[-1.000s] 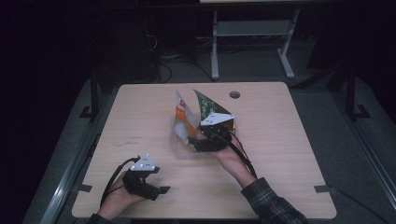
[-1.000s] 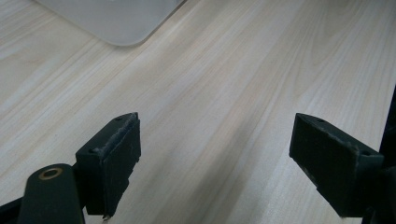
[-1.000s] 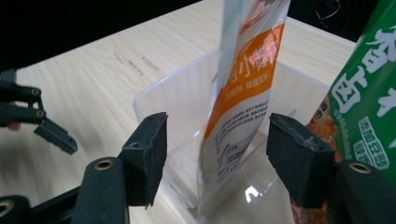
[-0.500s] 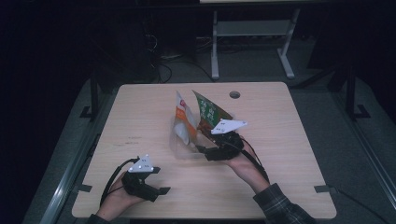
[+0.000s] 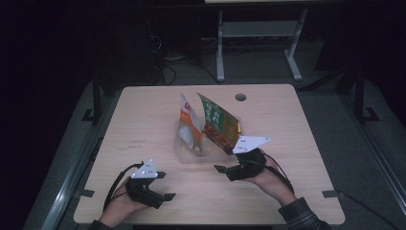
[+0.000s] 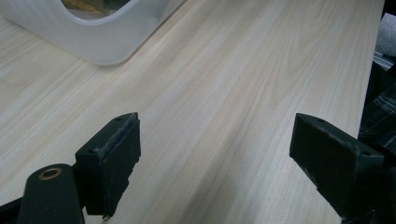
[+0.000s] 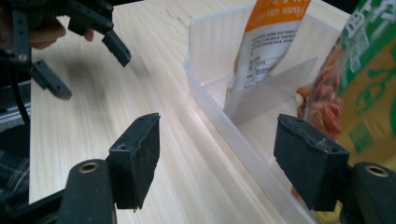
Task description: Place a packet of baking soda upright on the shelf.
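On the pale wood-grain bench point(image 5: 143, 120) we see a clear plastic bin point(image 5: 184, 155) holding an orange-white pouch point(image 5: 188, 125) and a glossy green pouch point(image 5: 218, 125). Our right gripper point(image 5: 221, 169), jaws just opening and empty, sits near the bin's right corner; our left gripper point(image 5: 168, 196) rests apart, empty.

Orange-white pouch point(image 5: 188, 125), green pouch point(image 5: 218, 122), clear bin point(image 7: 243, 140), pale wood table point(image 5: 143, 120)

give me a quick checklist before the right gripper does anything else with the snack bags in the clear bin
1. Right gripper jaws open, nothing between: ok.
2. Orange bag upright in clear bin: ok.
3. Green bag inside bin: ok, leaning right.
4. Left gripper open, apart from bin: ok.
5. Right gripper's jaws have just been opening beside the bin wall; touching it: cannot tell.
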Available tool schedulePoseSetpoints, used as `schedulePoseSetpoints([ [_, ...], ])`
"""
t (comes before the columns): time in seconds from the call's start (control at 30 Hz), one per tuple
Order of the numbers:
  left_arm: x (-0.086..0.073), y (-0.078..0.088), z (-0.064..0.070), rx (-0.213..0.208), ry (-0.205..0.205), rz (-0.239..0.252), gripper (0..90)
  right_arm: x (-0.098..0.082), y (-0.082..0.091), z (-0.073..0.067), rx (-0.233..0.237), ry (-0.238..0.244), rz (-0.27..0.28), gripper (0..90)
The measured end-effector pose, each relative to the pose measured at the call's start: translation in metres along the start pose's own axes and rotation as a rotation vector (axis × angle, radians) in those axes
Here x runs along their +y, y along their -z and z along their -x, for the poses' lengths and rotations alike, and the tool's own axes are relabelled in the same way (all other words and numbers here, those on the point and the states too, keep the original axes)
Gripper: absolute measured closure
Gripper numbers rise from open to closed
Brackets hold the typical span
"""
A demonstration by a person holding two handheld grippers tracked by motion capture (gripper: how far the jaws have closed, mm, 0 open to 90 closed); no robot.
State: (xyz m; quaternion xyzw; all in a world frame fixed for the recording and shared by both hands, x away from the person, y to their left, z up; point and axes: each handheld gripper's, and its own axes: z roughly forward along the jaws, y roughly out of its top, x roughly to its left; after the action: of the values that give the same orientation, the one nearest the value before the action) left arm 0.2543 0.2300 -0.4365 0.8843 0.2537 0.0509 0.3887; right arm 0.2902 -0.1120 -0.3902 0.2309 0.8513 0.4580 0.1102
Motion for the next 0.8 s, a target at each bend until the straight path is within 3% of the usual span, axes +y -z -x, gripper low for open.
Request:
schedulePoseSetpoints([
  [0.37, 0.0, -0.002, 0.004, -0.02, -0.035, -0.004, 16.0, -0.038, 0.031, 0.008, -0.039, 0.003, 0.009, 29.0],
  [0.5, -0.001, -0.002, 0.005, -0.025, -0.043, -0.014, 15.9, -0.058, 0.041, 0.012, -0.083, -0.01, -0.005, 27.3],
  [0.67, -0.001, -0.003, 0.005, -0.03, -0.055, -0.028, 16.0, -0.085, 0.053, 0.014, -0.108, -0.03, -0.043, 26.0],
  [0.8, -0.001, -0.005, 0.006, -0.032, -0.065, -0.036, 15.9, -0.094, 0.058, 0.014, -0.115, -0.035, -0.059, 25.4],
])
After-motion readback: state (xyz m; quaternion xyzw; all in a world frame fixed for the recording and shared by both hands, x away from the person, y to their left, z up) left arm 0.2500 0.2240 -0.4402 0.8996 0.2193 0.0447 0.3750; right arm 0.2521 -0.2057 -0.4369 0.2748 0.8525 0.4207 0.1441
